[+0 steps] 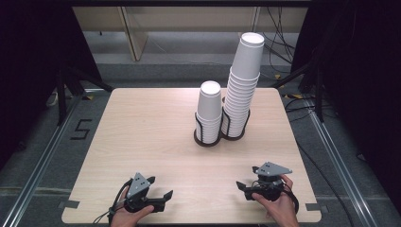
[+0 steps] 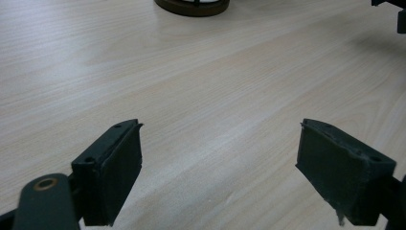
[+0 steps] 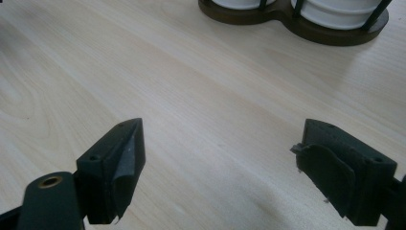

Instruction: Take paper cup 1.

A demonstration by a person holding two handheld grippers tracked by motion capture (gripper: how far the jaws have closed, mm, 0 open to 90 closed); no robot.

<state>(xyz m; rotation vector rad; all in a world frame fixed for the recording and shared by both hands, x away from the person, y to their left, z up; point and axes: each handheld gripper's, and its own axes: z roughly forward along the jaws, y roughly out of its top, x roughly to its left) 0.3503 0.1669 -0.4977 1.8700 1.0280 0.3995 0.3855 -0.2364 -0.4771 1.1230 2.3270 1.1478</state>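
Two stacks of white paper cups stand in a dark double holder [image 1: 208, 140] at the table's middle back: a short stack [image 1: 209, 111] on the left and a tall, slightly leaning stack [image 1: 243, 80] on the right. My left gripper [image 1: 160, 187] rests near the front edge at the left, held by a hand, jaws apart with nothing between them [image 2: 220, 129]. My right gripper [image 1: 247, 178] sits near the front edge at the right, also open and empty [image 3: 222, 127]. The holder's base [image 3: 287, 21] and the bottoms of the cups [image 3: 335, 9] appear ahead in the right gripper view.
The light wooden table [image 1: 142, 132] has bare surface between the grippers and the holder. Dark stands and cables sit on the floor beyond the table's far corners. The other gripper's edge [image 2: 400, 14] shows at the top right of the left gripper view.
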